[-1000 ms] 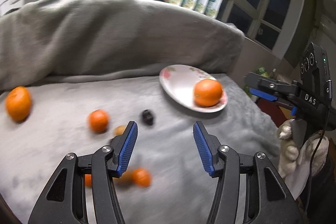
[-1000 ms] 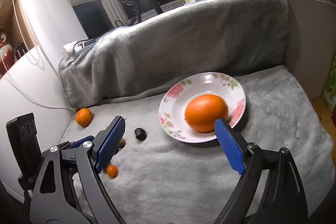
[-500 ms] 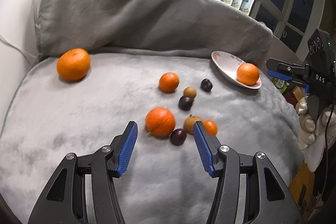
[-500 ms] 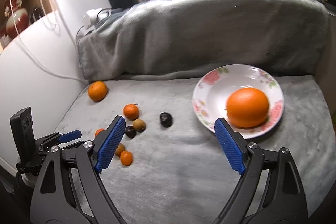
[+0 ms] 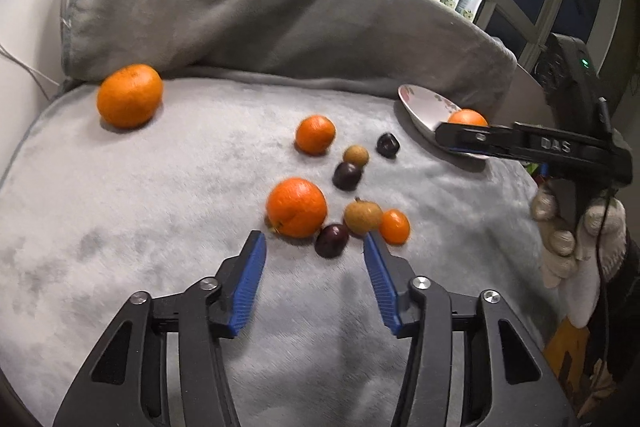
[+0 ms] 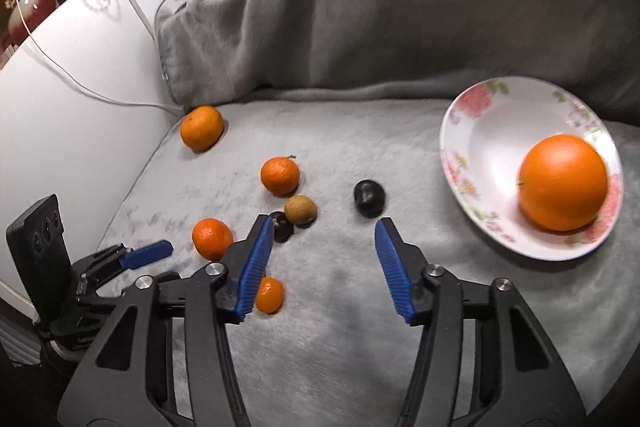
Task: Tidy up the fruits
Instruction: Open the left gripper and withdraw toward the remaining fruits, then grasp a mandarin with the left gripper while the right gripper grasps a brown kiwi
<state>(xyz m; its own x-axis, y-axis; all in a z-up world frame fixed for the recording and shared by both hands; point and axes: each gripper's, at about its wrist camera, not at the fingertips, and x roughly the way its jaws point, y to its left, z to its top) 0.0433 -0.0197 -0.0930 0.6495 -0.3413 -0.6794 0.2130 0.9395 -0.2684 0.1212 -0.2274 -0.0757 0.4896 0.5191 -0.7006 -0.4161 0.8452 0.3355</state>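
Fruits [image 5: 297, 207] nearer than before | left tongs [image 5: 312, 247] spread, empty

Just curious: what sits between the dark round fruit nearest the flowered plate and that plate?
Nothing but bare grey blanket separates the dark round fruit from the flowered white plate, clearest in the right wrist view.

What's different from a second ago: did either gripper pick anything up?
No. The left gripper swung left from the plate to the loose fruit near an orange. The right gripper turned that way too, and its jaws narrowed. Both stay open and empty; one orange stays on the plate.
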